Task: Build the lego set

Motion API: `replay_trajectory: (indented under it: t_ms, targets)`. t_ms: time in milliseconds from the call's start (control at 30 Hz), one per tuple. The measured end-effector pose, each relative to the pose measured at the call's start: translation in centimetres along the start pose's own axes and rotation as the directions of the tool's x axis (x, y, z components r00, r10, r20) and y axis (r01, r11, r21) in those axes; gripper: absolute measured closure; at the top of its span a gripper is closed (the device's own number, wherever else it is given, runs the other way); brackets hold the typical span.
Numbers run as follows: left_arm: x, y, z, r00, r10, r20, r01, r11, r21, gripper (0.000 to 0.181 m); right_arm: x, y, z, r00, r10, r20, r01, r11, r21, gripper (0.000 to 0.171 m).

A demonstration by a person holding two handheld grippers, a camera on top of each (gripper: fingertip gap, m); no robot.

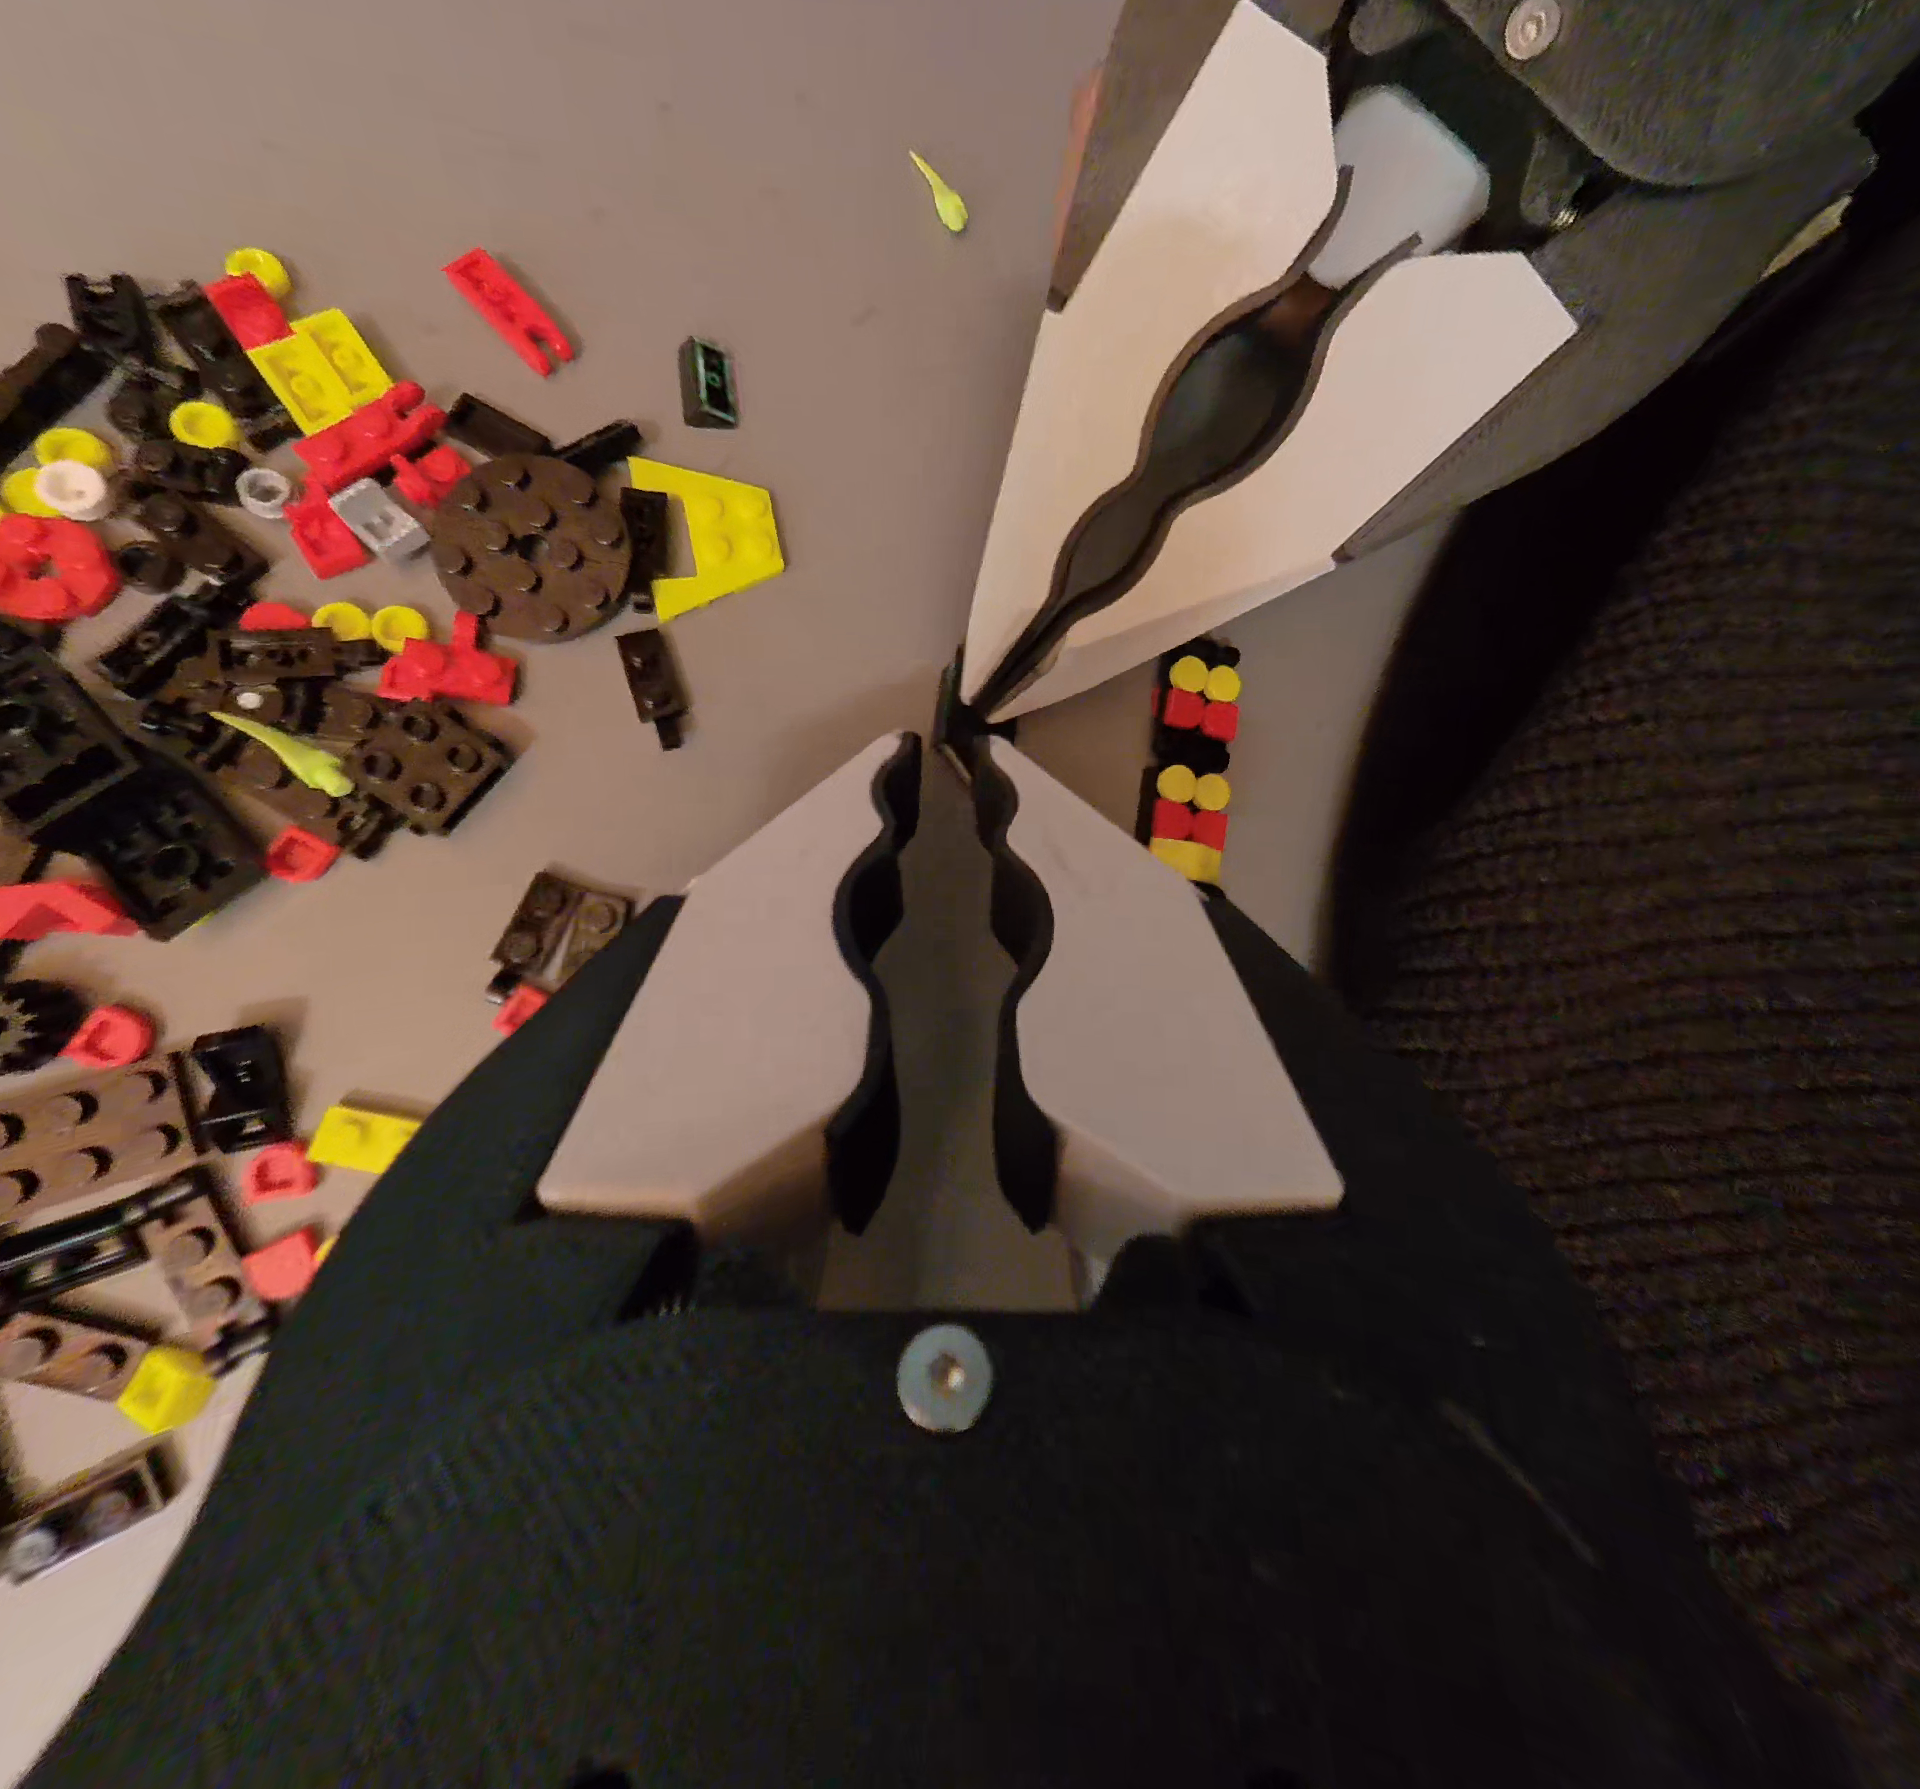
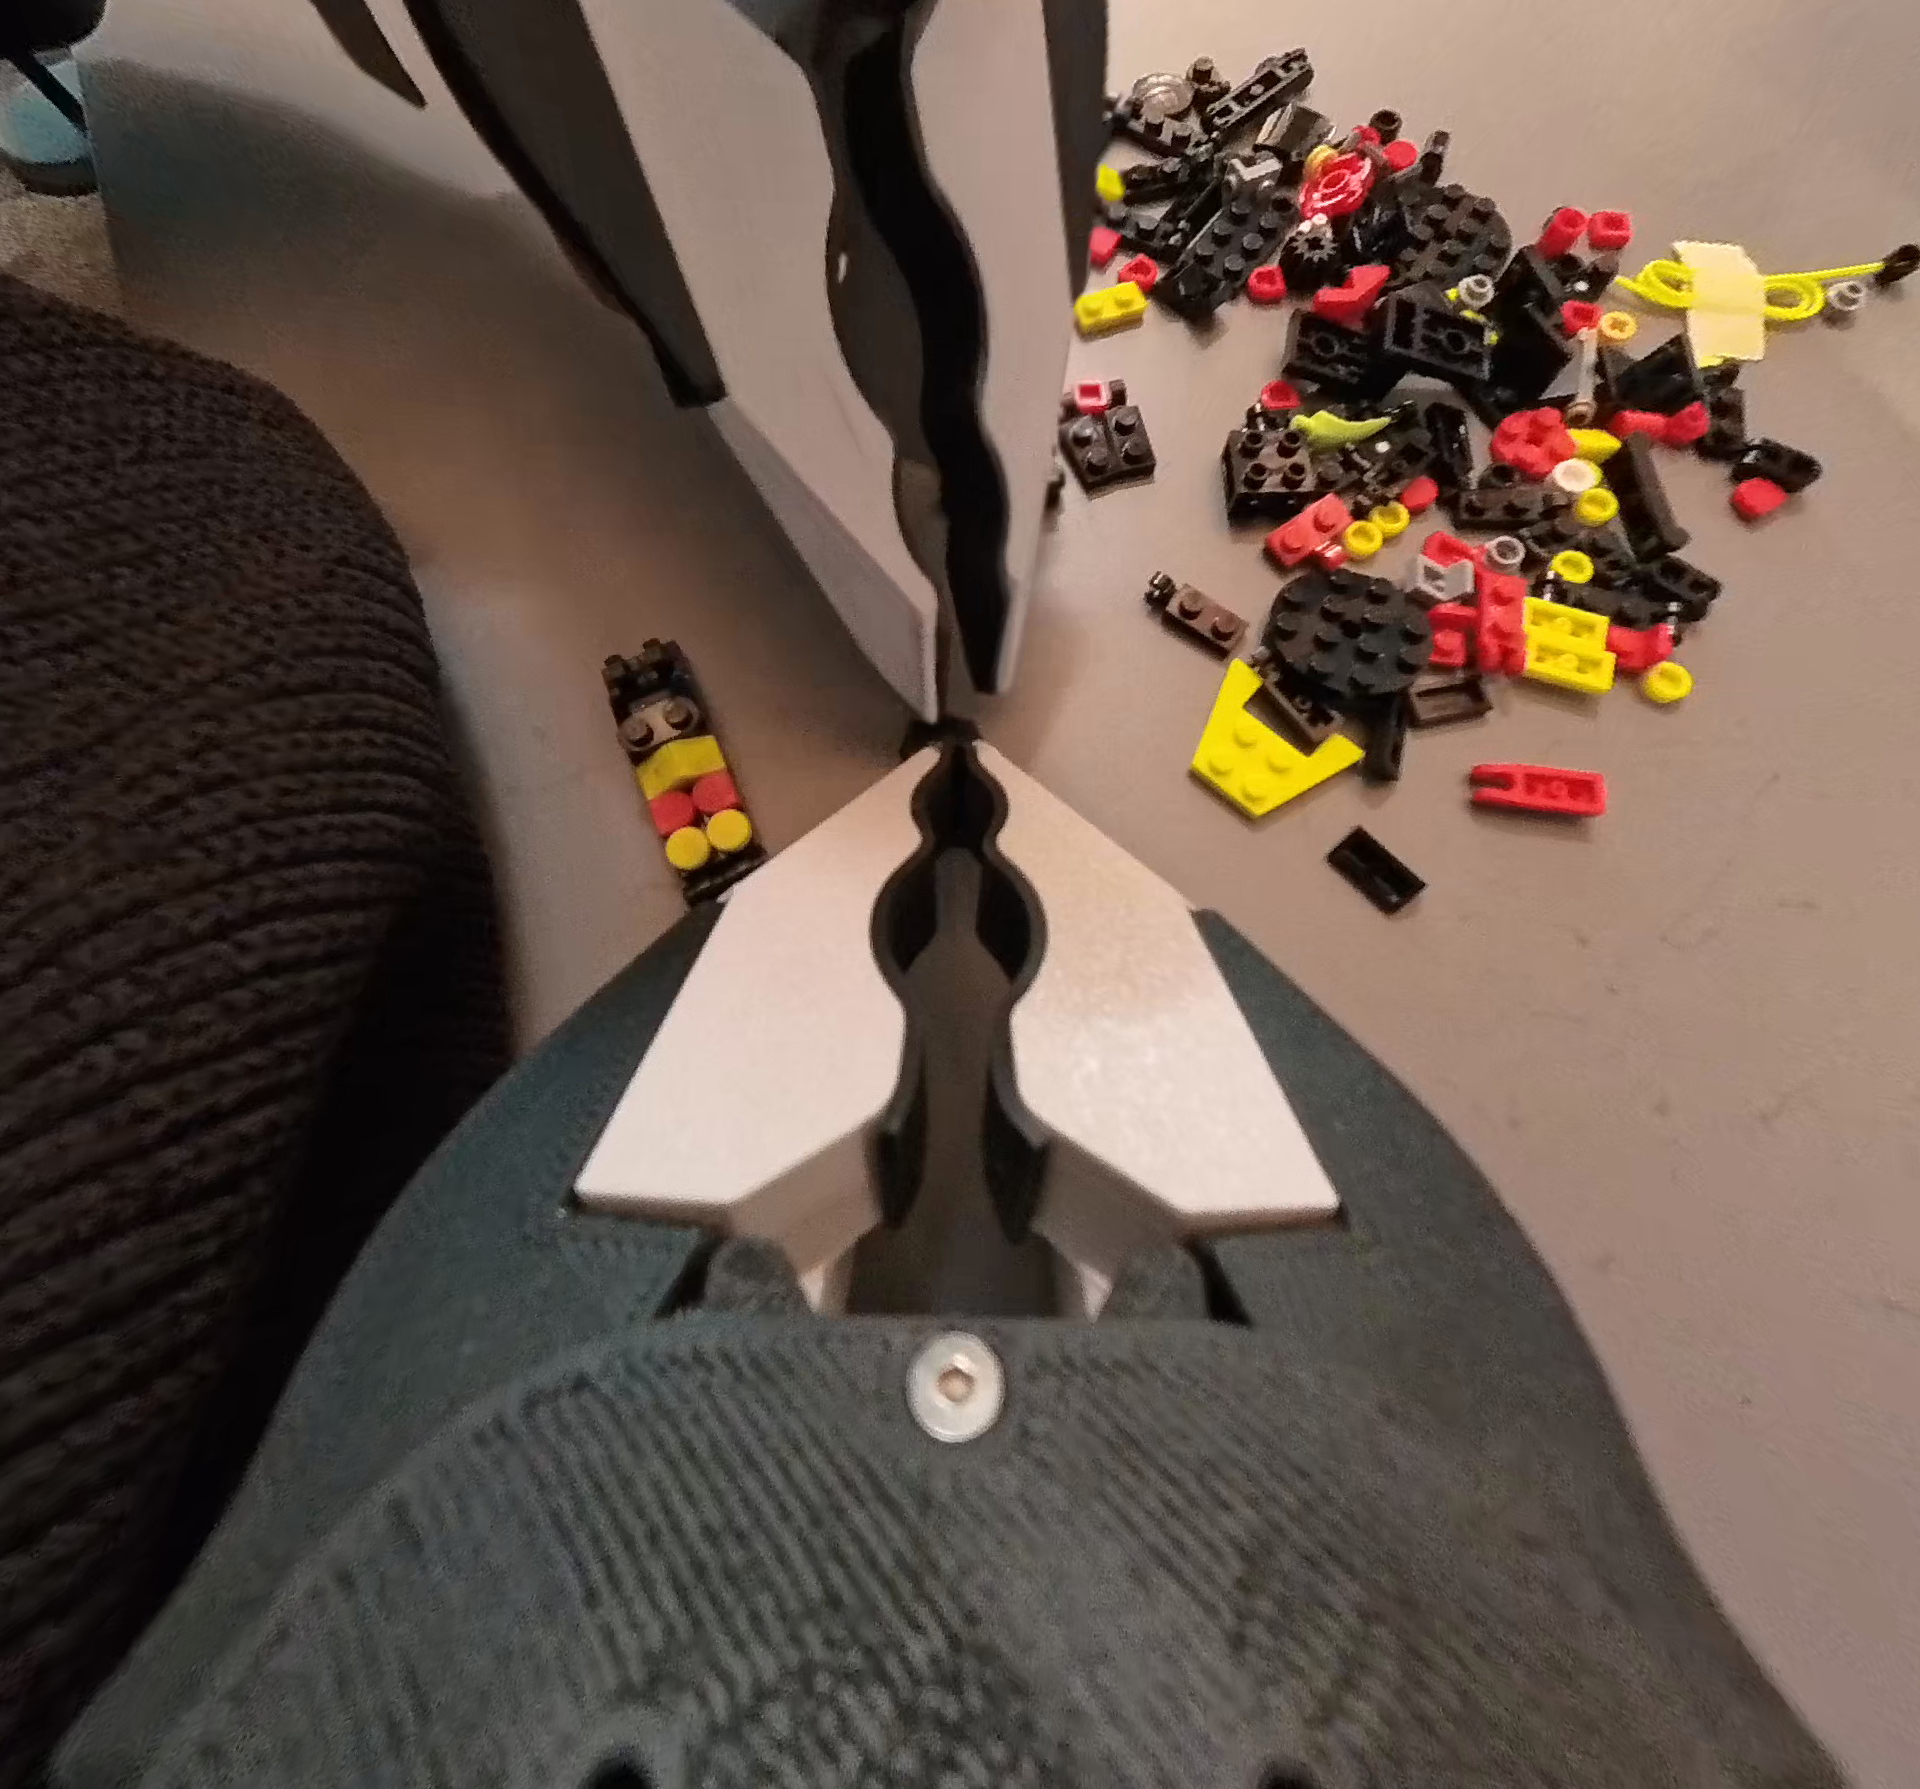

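Observation:
My left gripper and my right gripper meet tip to tip above the grey table. Each is closed on a small black lego piece pinched between both sets of tips; it is mostly hidden, also in the right wrist view. In the left wrist view the right gripper comes in from the upper right. In the right wrist view the left gripper comes in from above. A partly built black, red and yellow model lies on the table just beyond the tips, also seen in the right wrist view.
A pile of loose black, red and yellow pieces covers one side of the table. A yellow wedge plate, a red clip piece and a black tile lie apart. Dark knit fabric borders the table. My left and right fingertips are right by each other. Left tips and right tips are each some 8 cm from the black tile. Look for it in the left wrist view too.

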State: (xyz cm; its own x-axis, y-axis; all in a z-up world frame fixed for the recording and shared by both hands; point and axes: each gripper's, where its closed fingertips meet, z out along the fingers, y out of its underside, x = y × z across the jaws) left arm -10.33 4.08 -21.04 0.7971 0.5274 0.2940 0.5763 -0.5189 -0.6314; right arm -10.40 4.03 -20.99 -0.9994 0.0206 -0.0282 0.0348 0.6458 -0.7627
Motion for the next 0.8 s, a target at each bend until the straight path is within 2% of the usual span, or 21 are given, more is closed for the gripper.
replay_trajectory:
  t_ms: [167, 367, 633, 800]
  targets:
    - [0.1, 0.2, 0.3, 1.0, -0.025, 0.007, 0.025, 0.999, -0.024, 0.18, 0.0, 0.0, 0.0, 1.0, 0.002, -0.001, -0.002, 1.0, -0.001, 0.17]
    - [0.1, 0.4, 0.3, 0.992, -0.12, 0.024, 0.122, 0.991, -0.061, 0.18, -0.1, 0.0, 0.0, 1.0, 0.019, 0.007, -0.019, 1.0, -0.007, 0.17]
    - [0.0, 0.3, 0.3, 0.99, -0.118, 0.075, 0.122, 0.991, -0.059, 0.18, -0.2, -0.1, 0.0, 1.0, 0.01, 0.004, -0.01, 1.0, 0.013, 0.171]
    - [-0.1, 0.1, 0.1, 0.991, -0.118, 0.061, 0.12, 0.992, -0.034, 0.181, 2.1, -0.2, -1.8, 0.993, 0.115, 0.037, -0.118, 0.99, 0.075, 0.171]
